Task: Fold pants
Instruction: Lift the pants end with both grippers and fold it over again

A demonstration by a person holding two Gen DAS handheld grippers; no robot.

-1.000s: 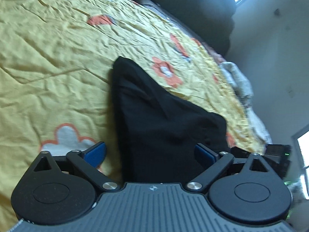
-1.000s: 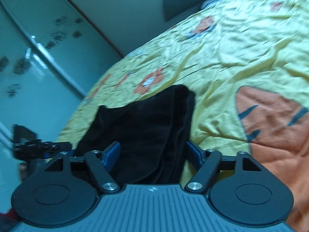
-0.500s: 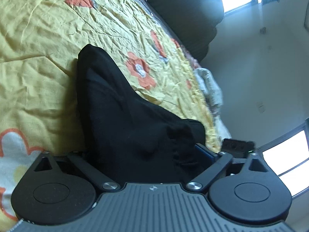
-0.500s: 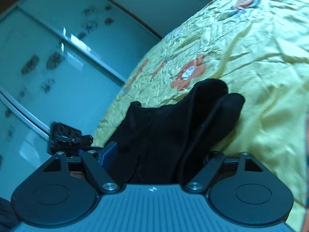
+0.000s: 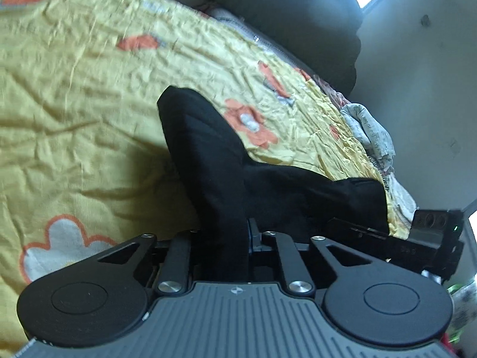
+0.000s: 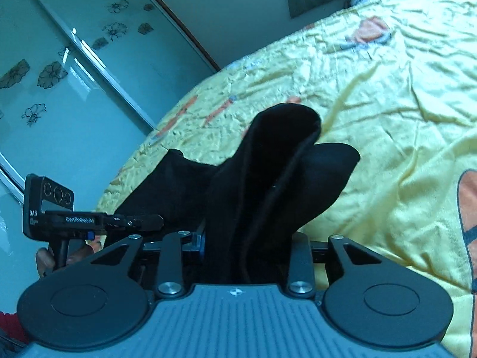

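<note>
The black pants [image 5: 208, 149] lie on a yellow flowered bedspread [image 5: 74, 89]. My left gripper [image 5: 220, 232] is shut on the near edge of the cloth, which rises from the bed into the jaws. In the right wrist view the pants [image 6: 268, 173] stand up in thick folds, and my right gripper [image 6: 244, 247] is shut on their other near corner. Each gripper shows in the other's view: the right one [image 5: 417, 238] at the left view's right edge, the left one [image 6: 74, 217] at the right view's left edge. The far end of the pants rests on the bed.
A dark headboard or cushion [image 5: 298, 15] stands at the far end of the bed. A patterned grey cloth [image 5: 369, 128] lies at the bed's right edge. Frosted sliding doors with flower prints [image 6: 59, 74] stand to the left of the bed.
Both grippers went from open around the near edge of the pants to shut on it. The gripped edge has lifted off the bed and the cloth now bunches upward.
</note>
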